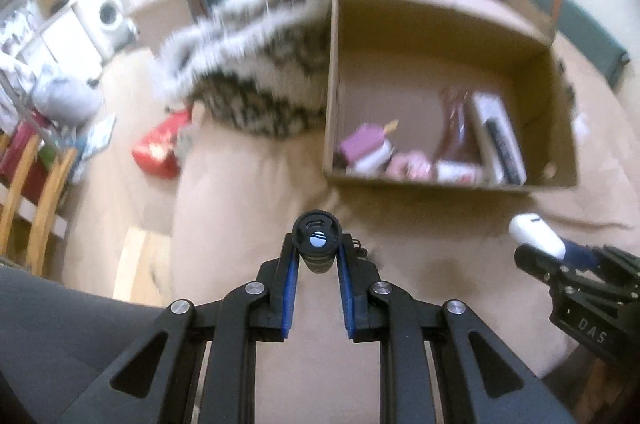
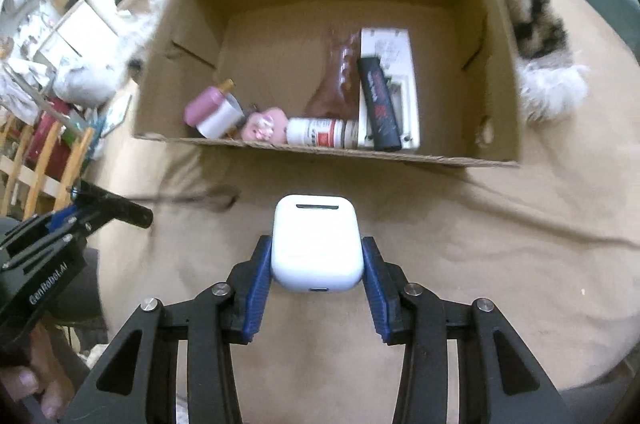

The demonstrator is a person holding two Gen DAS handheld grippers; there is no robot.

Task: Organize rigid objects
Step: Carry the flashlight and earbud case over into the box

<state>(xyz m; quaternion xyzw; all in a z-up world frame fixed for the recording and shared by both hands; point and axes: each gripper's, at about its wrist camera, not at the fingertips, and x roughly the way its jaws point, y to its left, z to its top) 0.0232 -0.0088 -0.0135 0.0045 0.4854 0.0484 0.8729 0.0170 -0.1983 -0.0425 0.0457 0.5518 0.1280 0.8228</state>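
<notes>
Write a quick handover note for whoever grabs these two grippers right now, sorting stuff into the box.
Left gripper: shut on a small black cylinder, held short of the box.
Right gripper: shut on the white earbud case, also outside the box.
Cardboard box sits ahead on the beige cloth.
Done: pink bottle, white pill bottle, black bar and others are inside.
Left: drop both held items in.

White rounded plastic earbud case (image 2: 318, 246): sitting upright between blue pads, near side of box.
Small black cylindrical device (image 1: 316, 246): being pinched end-on.
Open brown cardboard box (image 2: 496, 71): lying far, holding clustered items.
</notes>
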